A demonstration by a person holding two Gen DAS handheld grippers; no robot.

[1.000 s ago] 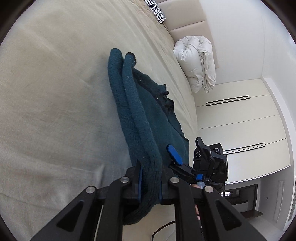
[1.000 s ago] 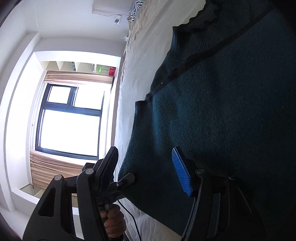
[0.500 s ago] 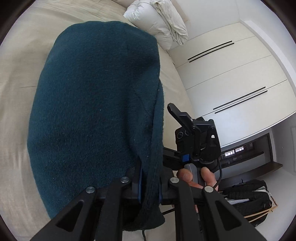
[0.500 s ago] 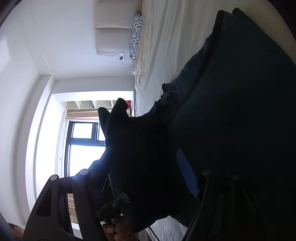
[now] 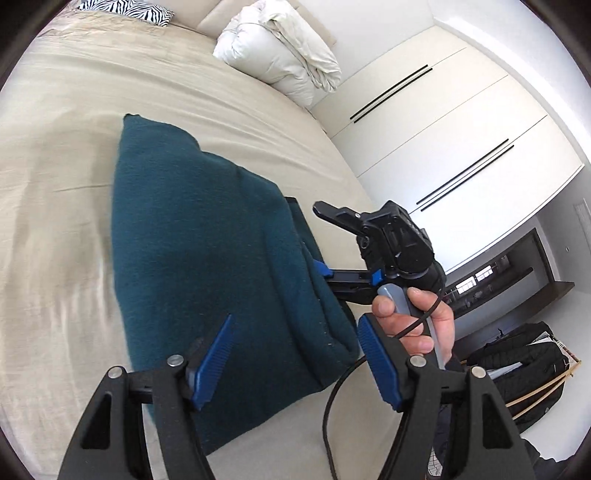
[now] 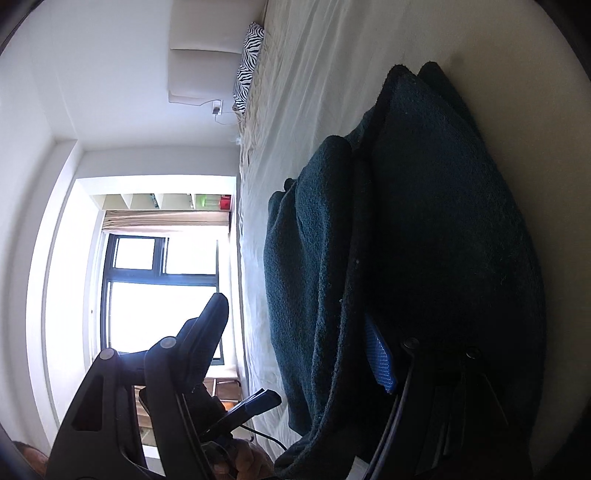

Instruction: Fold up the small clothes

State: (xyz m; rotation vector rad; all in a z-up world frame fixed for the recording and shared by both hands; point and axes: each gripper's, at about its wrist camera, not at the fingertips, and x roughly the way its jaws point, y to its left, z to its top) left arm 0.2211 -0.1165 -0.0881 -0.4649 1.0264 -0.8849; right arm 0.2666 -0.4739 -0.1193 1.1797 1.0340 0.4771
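Observation:
A dark teal sweater (image 5: 207, 258) lies folded over on the beige bed (image 5: 74, 166). My left gripper (image 5: 295, 362) hovers at its near edge. Its jaws are opening, and its blue pads (image 5: 214, 362) stand wide apart and clear of the fabric. A hand (image 5: 421, 325) holds my right gripper (image 5: 319, 240) at the sweater's right edge, rolled on its side. In the right wrist view the sweater (image 6: 443, 240) fills the right half, and a thick fold hangs between the right gripper's (image 6: 291, 310) spread fingers. Only the blue pad (image 6: 380, 362) lies against the cloth.
A bundled white duvet (image 5: 280, 48) and a zebra-print pillow (image 5: 129, 11) lie at the bed's far end. White wardrobe doors (image 5: 443, 147) stand to the right. A black backpack (image 5: 517, 369) sits on the floor. A cable (image 5: 332, 406) hangs from the right gripper. A bright window (image 6: 162, 295) is opposite.
The left gripper carried a fold of the sweater across, then let go; its jaws went from shut on the cloth to wide open. The sweater now lies doubled over. The right gripper stayed at the edge.

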